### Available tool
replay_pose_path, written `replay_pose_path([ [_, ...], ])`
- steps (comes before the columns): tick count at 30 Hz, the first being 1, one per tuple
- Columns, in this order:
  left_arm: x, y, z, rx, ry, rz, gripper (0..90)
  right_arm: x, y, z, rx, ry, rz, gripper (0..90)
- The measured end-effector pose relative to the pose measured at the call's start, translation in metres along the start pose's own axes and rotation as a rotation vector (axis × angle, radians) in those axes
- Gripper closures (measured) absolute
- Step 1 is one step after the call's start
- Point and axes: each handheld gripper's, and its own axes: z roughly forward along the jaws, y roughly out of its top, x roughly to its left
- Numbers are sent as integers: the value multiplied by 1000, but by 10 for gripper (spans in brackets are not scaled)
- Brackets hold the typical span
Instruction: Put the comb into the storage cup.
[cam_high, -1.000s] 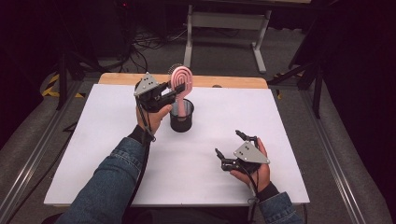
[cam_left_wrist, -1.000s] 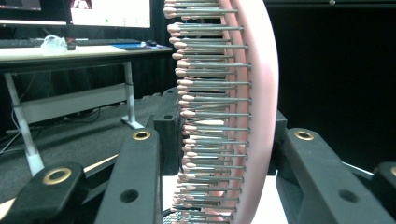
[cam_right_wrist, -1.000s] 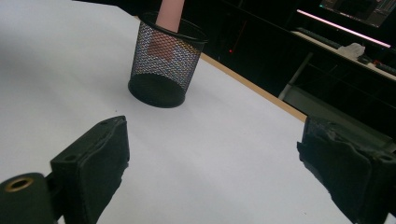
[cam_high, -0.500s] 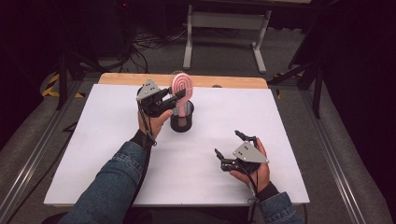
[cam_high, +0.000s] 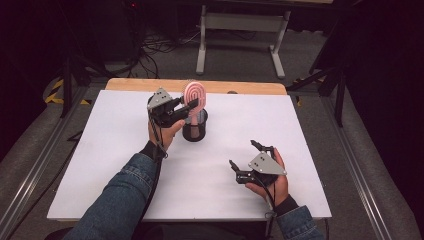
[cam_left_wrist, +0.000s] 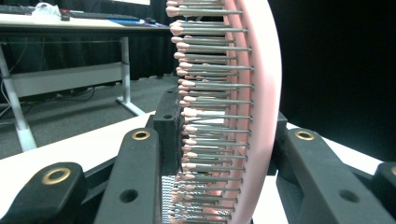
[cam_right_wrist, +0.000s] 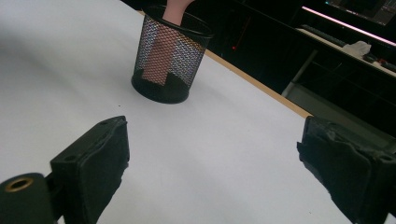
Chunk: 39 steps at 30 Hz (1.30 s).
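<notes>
Nearest the person, the right claw (cam_high: 248, 161) rests low over the white worktop (cam_high: 310, 135), held in the right hand (cam_high: 272, 181), its jaws spread wide and empty; in the right gripper view the two black pads (cam_right_wrist: 98, 154) stand far apart with bare worktop between them. Farther in, the left claw (cam_high: 186, 106), held in the left hand (cam_high: 167, 131), is clenched on the head of a pink hairbrush (cam_high: 194, 95); the left gripper view shows the bristles (cam_left_wrist: 205, 116) between the jaws. The hairbrush stands upright, its handle down inside a black mesh cup (cam_right_wrist: 169, 58) near the worktop's centre. Beyond lie a wooden edge strip (cam_high: 150, 84) and a grey metal frame (cam_high: 240, 22) on the floor
</notes>
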Motion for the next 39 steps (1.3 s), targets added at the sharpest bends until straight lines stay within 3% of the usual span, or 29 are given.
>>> replay_pose_path([
  [14,2,-6,2,3,-2,-14,630,0,0,0,3,1,-3,91],
  [31,22,-13,-4,41,102,-8,592,1,-1,2,21,11,-10,90],
  [39,37,-23,-8,50,118,-58,586,2,-1,3,26,10,-11,91],
])
